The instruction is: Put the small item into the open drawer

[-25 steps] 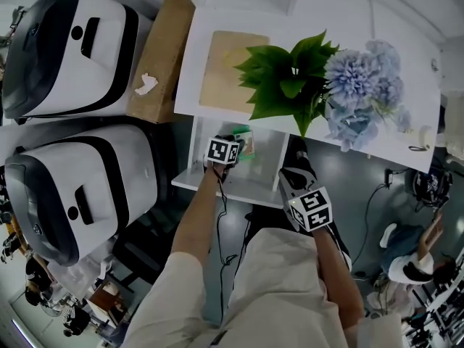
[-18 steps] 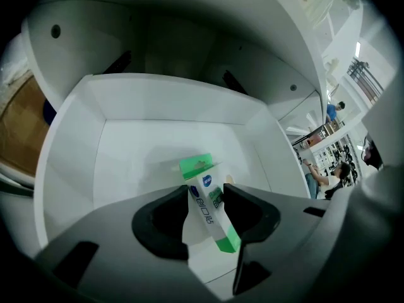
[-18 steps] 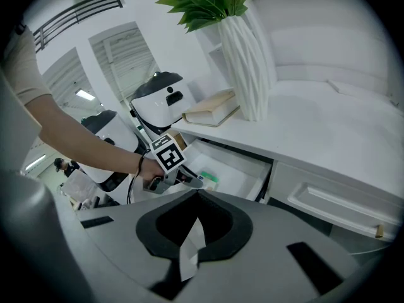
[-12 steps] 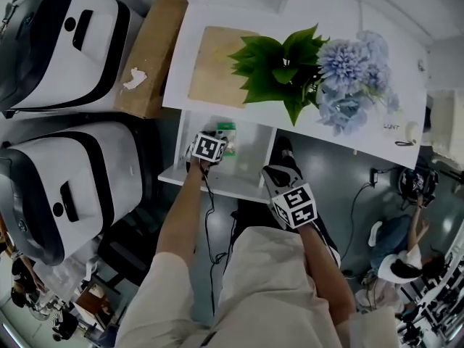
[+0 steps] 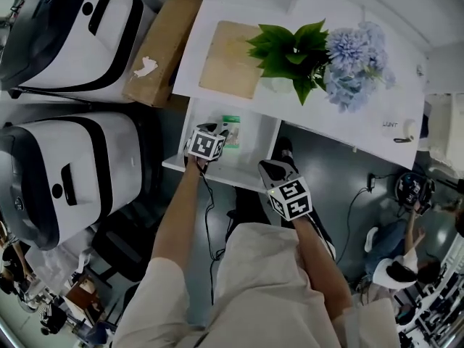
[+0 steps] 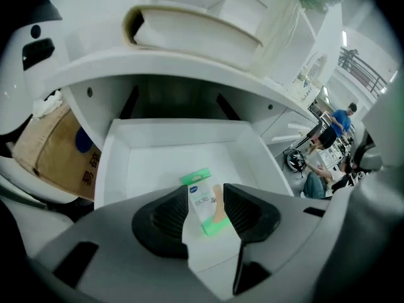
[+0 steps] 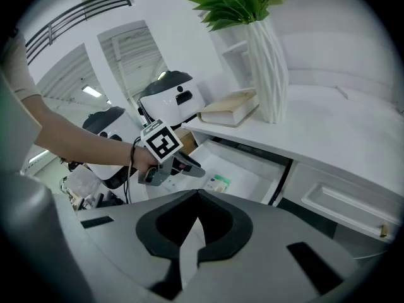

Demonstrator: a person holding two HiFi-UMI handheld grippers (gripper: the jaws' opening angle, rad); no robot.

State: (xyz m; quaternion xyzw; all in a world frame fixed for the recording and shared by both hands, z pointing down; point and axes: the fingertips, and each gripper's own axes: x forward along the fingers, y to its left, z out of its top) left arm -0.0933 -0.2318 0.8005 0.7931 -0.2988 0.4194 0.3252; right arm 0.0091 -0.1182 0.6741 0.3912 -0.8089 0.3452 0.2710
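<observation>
The small item, a white and green packet (image 5: 231, 131), lies flat on the floor of the open white drawer (image 5: 217, 175) under the desk top. In the left gripper view the packet (image 6: 197, 180) shows in the gap between the jaws of my left gripper (image 6: 207, 201), which is open. In the right gripper view my left gripper (image 7: 189, 167) hovers over the drawer (image 7: 252, 169), its tips just apart from the packet (image 7: 219, 183). My right gripper (image 5: 272, 169) hangs in front of the drawer, to the right; its jaws (image 7: 197, 194) meet, holding nothing.
On the desk top stand a white vase (image 7: 270, 68) with green leaves (image 5: 290, 49) and blue flowers (image 5: 355, 53), next to a book (image 7: 228, 109). A cardboard box (image 5: 163, 46) and two white-and-black machines (image 5: 65, 172) stand left. A closed drawer (image 7: 344, 201) is to the right.
The packet was at the left gripper's tips a second ago; now it lies on the drawer floor, just apart from them. The right gripper has stayed in front of the drawer.
</observation>
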